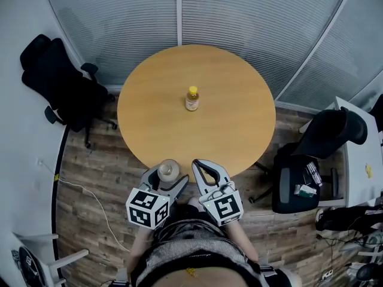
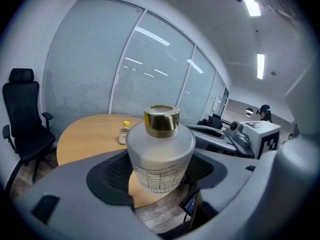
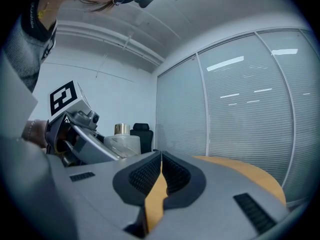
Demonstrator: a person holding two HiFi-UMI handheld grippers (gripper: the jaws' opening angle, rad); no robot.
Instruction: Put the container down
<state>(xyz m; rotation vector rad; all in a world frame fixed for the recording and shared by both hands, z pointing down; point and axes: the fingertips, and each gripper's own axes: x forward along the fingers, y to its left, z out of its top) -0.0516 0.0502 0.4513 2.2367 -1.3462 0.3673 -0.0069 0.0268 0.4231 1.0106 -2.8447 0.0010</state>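
We hold the container (image 2: 160, 151) upright between the jaws of our left tool (image 2: 159, 180), which clamp its frosted body, at the near edge of the round desk (image 1: 233, 124). Our right tool (image 3: 161, 176) sits just beside it, jaws pressed together with nothing between them. A yellow-capped bottle (image 1: 192, 98) stands mid-desk, well apart.

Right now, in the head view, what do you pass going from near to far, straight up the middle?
person's grey top → left claw shut on the frosted container → small yellow-capped bottle standing on the round table → window blinds
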